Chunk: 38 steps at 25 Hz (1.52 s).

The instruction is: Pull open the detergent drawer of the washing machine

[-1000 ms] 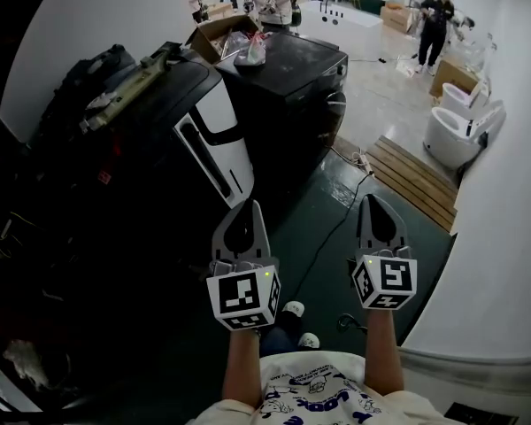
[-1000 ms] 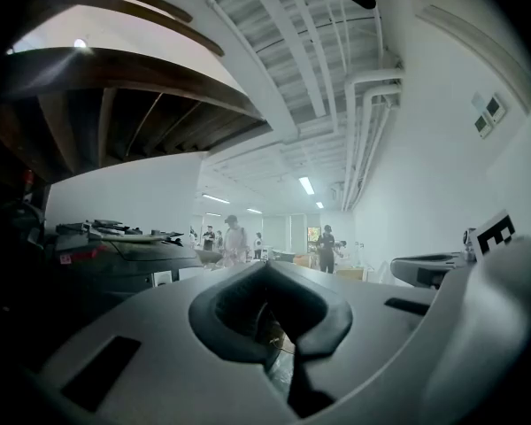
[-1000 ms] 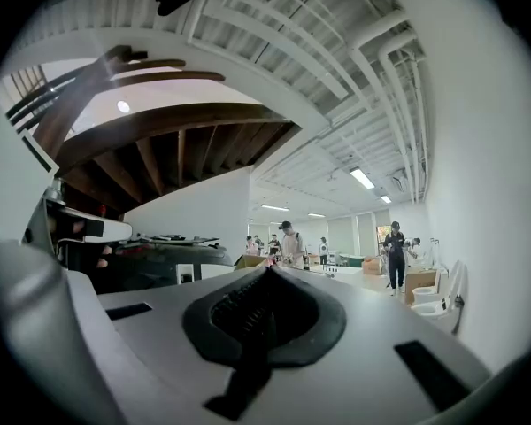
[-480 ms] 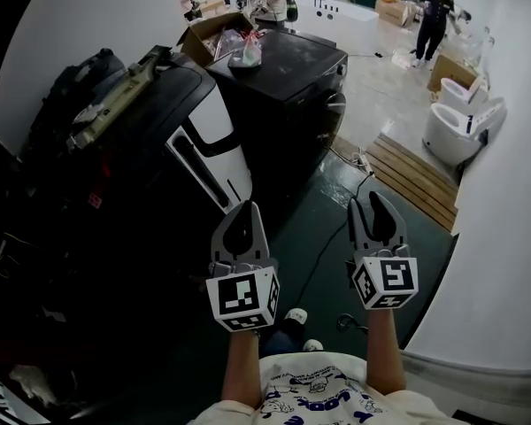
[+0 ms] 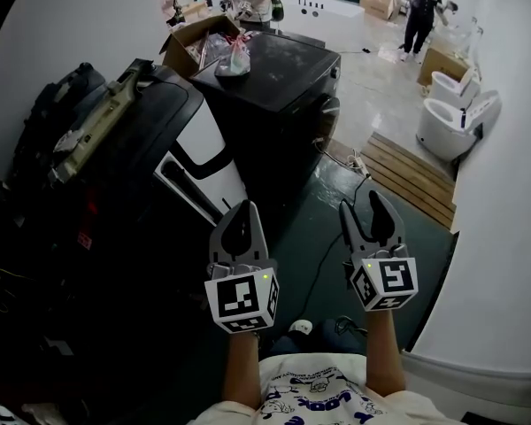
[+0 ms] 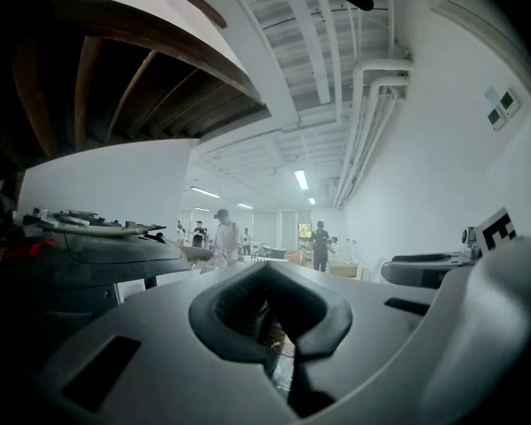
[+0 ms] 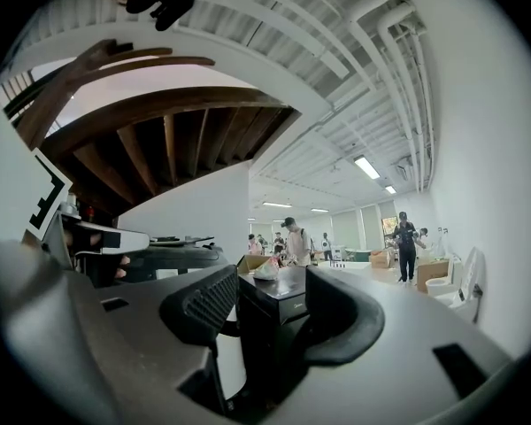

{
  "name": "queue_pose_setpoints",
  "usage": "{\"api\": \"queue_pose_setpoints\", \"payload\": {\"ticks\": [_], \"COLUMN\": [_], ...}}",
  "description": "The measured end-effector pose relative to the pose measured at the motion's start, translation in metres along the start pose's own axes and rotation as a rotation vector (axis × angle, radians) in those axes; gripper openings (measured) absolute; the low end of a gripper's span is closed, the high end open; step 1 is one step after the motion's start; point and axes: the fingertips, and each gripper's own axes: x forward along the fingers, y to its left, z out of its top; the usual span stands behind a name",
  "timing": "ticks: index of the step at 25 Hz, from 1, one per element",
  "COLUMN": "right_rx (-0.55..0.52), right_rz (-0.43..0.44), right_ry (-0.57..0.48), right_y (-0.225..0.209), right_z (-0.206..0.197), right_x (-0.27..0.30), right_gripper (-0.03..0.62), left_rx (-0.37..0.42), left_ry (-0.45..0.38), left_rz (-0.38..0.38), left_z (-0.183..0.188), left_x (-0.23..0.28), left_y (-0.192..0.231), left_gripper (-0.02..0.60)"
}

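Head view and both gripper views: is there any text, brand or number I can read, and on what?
None reads clearly.
Black washing machine: small front mark, too small to read.
Shirt: blue print, cut off, illegible.
Marker cube: square code pattern, no words.

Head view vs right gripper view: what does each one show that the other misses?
Head view only: the wooden slatted platform and the person's printed shirt. Right gripper view only: the ceiling lights and wooden beams overhead. Both: the black washing machine with a plastic bag on top.
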Motion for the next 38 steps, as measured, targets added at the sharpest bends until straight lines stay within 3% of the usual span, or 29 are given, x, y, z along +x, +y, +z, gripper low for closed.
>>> {"api": "queue_pose_setpoints", "payload": {"ticks": [15, 30, 38], "right_rx": [0.026, 0.038, 0.051], "right_rz": [0.032, 0.188, 0.268], "right_ry": [0.063, 0.060, 0.079], "right_y": [-0.044, -0.144, -0.178], "right_z": [-0.030, -0.016, -0.024], "right_x": [0.084, 0.259, 0.322], "right_gripper": [0.256, 0.255, 0.256], "left_rx": [-0.028, -0.033, -0.048], "left_ry": [0.071, 0.062, 0.073], "left_rz": [0.006, 0.150, 0.239], "left_z": [-0.033, -0.020, -0.030], "left_x": [0.100, 0.276, 0.332], "left_y": [0.000, -0.010, -0.010], "left_gripper": [0.014, 0.014, 0.014]}}
